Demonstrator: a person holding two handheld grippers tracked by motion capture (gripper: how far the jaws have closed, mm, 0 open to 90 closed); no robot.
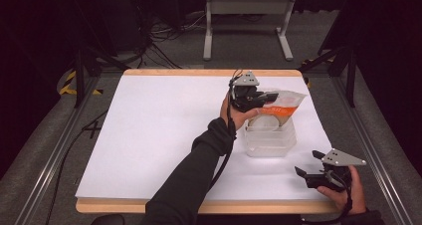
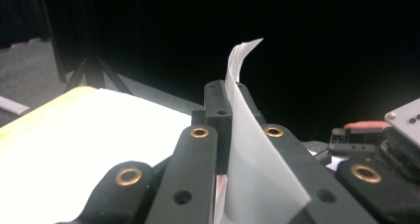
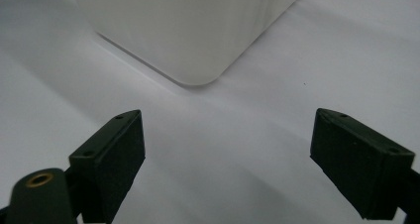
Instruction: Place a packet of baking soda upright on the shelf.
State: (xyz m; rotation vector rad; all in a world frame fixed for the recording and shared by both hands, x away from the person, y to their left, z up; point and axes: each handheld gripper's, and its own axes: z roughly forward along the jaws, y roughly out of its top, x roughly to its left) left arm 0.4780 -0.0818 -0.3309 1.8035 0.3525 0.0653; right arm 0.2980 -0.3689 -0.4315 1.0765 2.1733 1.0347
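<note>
A clear plastic pouch with orange print (image 1: 284, 103) hangs tilted over a clear square container (image 1: 271, 144) at the table's right side. My left gripper (image 1: 264, 98) is shut on the pouch's left edge, above the container's far rim. In the left gripper view the black jaws pinch a pale sheet of the pouch (image 2: 247, 140), which curls up past the left gripper (image 2: 230, 92). My right gripper (image 1: 308, 163) rests open near the front right edge. In the right gripper view the right gripper (image 3: 228, 135) holds nothing, and the container's corner (image 3: 198, 35) stands just ahead on the white surface.
A white sheet (image 1: 164, 130) covers the wooden table, bare across its left and middle. The person's left forearm (image 1: 199, 170) crosses the front centre. A metal stand (image 1: 247, 21) and cables lie on the floor beyond the far edge.
</note>
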